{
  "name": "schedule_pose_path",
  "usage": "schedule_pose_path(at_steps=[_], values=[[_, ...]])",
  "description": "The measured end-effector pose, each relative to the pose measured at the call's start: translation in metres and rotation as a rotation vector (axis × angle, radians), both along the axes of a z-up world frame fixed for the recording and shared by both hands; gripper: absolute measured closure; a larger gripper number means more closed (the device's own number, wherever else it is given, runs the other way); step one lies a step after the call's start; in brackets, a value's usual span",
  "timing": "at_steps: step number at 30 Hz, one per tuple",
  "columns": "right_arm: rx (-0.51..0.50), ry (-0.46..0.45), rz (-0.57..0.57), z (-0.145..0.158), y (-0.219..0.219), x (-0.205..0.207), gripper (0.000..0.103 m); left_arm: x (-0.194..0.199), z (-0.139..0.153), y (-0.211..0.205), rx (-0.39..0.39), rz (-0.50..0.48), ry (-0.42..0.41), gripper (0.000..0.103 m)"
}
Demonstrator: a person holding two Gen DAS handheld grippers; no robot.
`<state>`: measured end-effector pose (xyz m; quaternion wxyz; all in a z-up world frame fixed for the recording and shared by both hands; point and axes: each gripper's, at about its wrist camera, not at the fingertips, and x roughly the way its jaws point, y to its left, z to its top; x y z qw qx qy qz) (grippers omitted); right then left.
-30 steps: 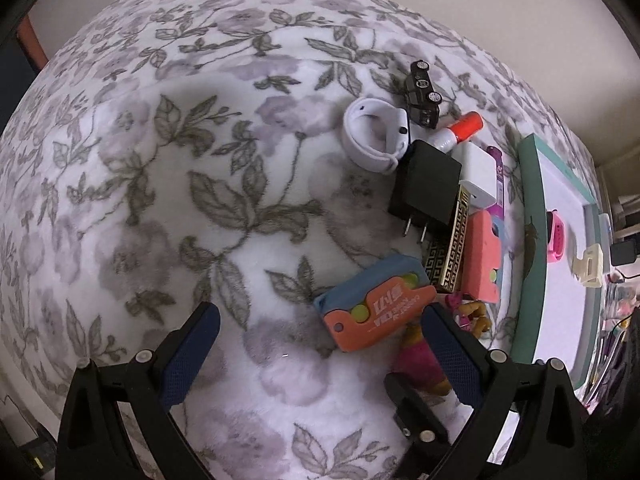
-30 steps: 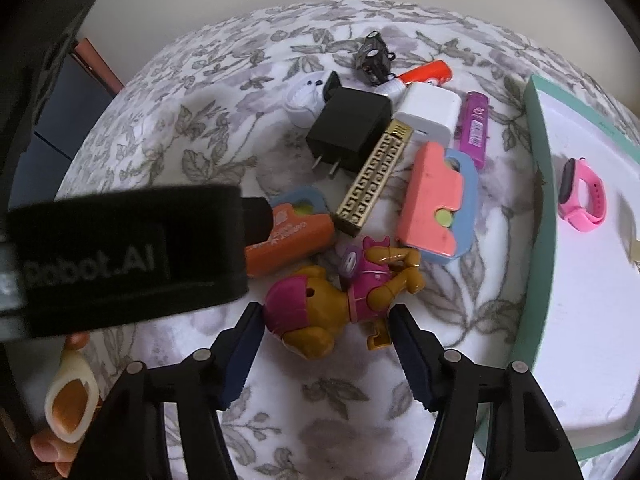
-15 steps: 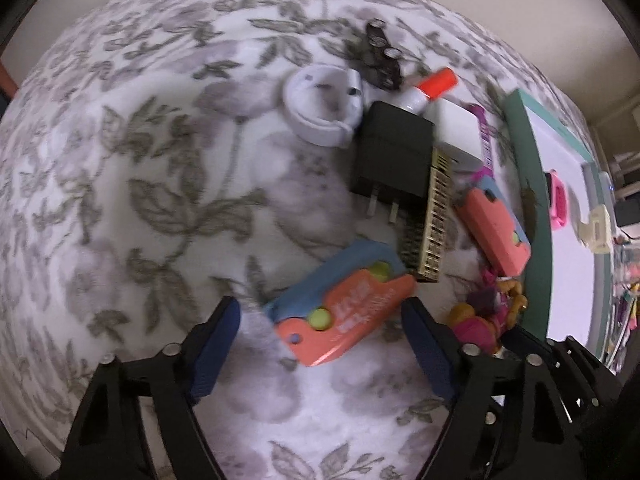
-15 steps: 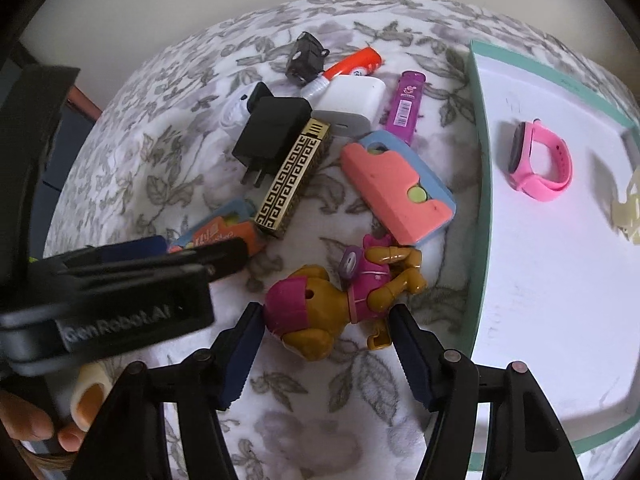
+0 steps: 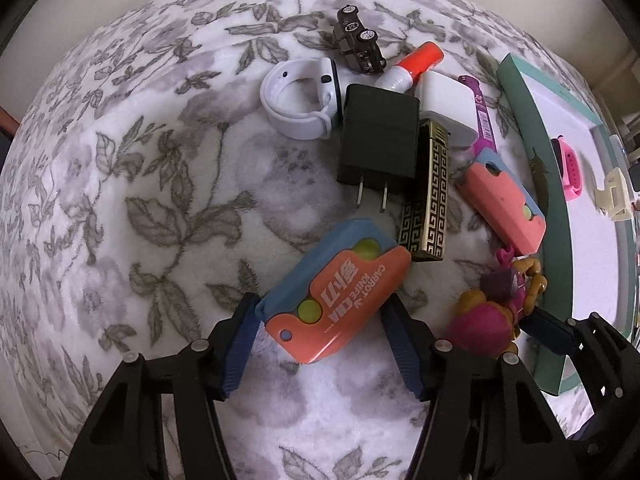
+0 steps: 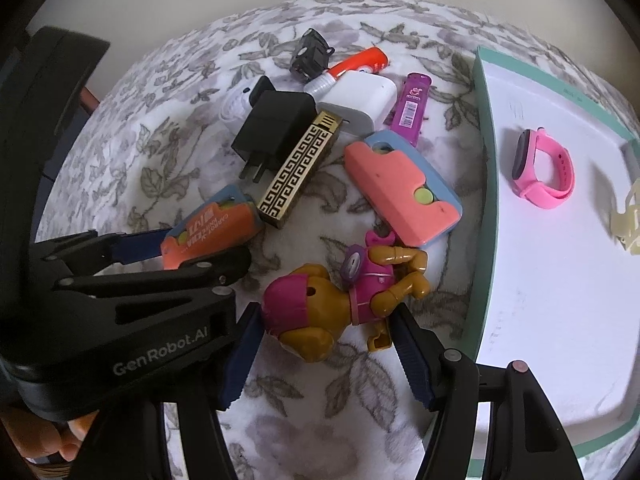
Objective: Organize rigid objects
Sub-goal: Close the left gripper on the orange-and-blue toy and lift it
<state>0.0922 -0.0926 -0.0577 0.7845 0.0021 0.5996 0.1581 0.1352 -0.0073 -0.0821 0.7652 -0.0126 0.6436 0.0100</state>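
An orange and blue carrot knife toy (image 5: 336, 296) lies on the floral cloth between the fingers of my left gripper (image 5: 320, 320), which is open around it; the pads are close to its sides. It also shows in the right wrist view (image 6: 212, 232). My right gripper (image 6: 324, 328) is open around a brown and pink toy dog figure (image 6: 336, 304), also seen in the left wrist view (image 5: 492, 312). A green-rimmed white tray (image 6: 484, 152) at the right holds a pink watch (image 6: 540, 168) and a cream clip (image 6: 628, 220).
A pile lies beyond: a black charger (image 5: 380, 144), a gold patterned lighter (image 5: 428, 200), a second pink and blue knife toy (image 5: 504, 204), a white charger (image 5: 448, 108), a purple lighter (image 6: 412, 108), a white watch band (image 5: 296, 104), an orange-capped marker (image 5: 416, 64), a toy car (image 5: 356, 40).
My left gripper has moved forward until its fingers flank the carrot knife toy, and they have narrowed. The right gripper has stayed around the toy dog and edged closer.
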Motion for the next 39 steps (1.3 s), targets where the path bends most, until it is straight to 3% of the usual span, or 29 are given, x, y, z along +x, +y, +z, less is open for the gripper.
schedule_pose_path(at_steps=[10, 20, 24, 27, 39], values=[[-0.077, -0.030, 0.034, 0.000, 0.018, -0.008, 0.038, -0.001, 0.000, 0.002, -0.006, 0.005, 0.001, 0.039], [-0.086, -0.060, 0.032, 0.013, 0.023, -0.013, 0.038, -0.008, 0.012, 0.020, -0.050, 0.031, -0.002, 0.051], [-0.070, -0.082, 0.022, 0.026, 0.020, -0.014, 0.038, -0.010, 0.024, 0.029, -0.096, 0.047, -0.029, 0.062], [-0.056, -0.105, 0.015, 0.038, 0.015, -0.014, 0.038, -0.011, 0.039, 0.036, -0.118, 0.044, -0.066, 0.083], [-0.040, -0.141, -0.003, 0.054, 0.001, -0.010, 0.038, -0.017, 0.059, 0.058, -0.188, 0.061, -0.108, 0.085]])
